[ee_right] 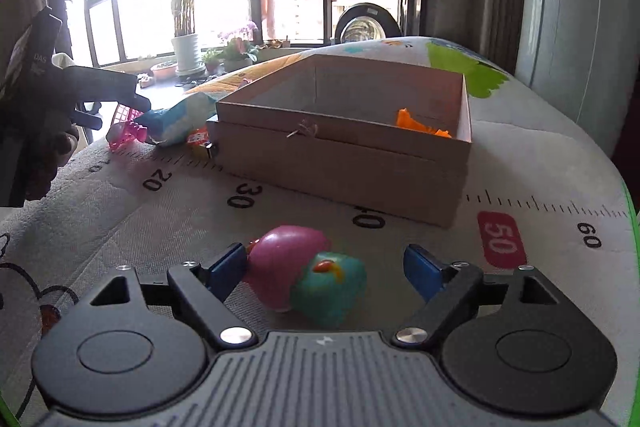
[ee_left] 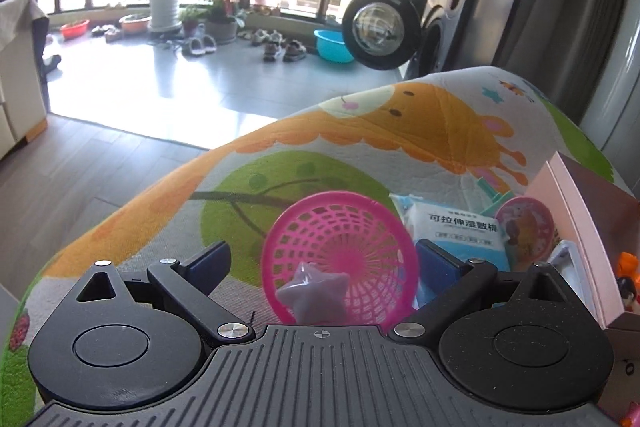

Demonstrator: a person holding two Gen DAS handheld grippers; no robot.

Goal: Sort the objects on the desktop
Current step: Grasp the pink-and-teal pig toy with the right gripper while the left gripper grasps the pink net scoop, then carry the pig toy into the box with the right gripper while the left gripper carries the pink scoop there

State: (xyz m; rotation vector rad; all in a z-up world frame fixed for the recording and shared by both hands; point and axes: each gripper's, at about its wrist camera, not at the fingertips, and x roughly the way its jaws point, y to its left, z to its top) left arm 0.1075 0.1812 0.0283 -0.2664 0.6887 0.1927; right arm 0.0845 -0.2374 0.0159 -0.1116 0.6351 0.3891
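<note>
**Risk check: toys between open tongs, box not yet loaded**

Task items: 1 pink egg-shaped toy [ee_right: 286, 265] touching 1 teal toy [ee_right: 332, 291], both on the bench mat [ee_right: 540, 155], near side of the box [ee_right: 344, 163]. Right tongs [ee_right: 325, 267] wide; left pad [ee_right: 228, 269] just beside the pink toy, right pad clear. No grip.

Risks:
- Closing now would prob. catch both toys; round pink one may squirt out or roll.
- Pad nudge could push the pair apart.

Left tongs [ee_left: 322, 263] wide, straddling 1 pink mesh basket [ee_left: 340, 259] w/ 1 grey star [ee_left: 312, 293] in front; star could slip, basket could tip.

Also: 1 wipes pack [ee_left: 460, 227], 1 orange item [ee_right: 420, 127] in box.
</note>
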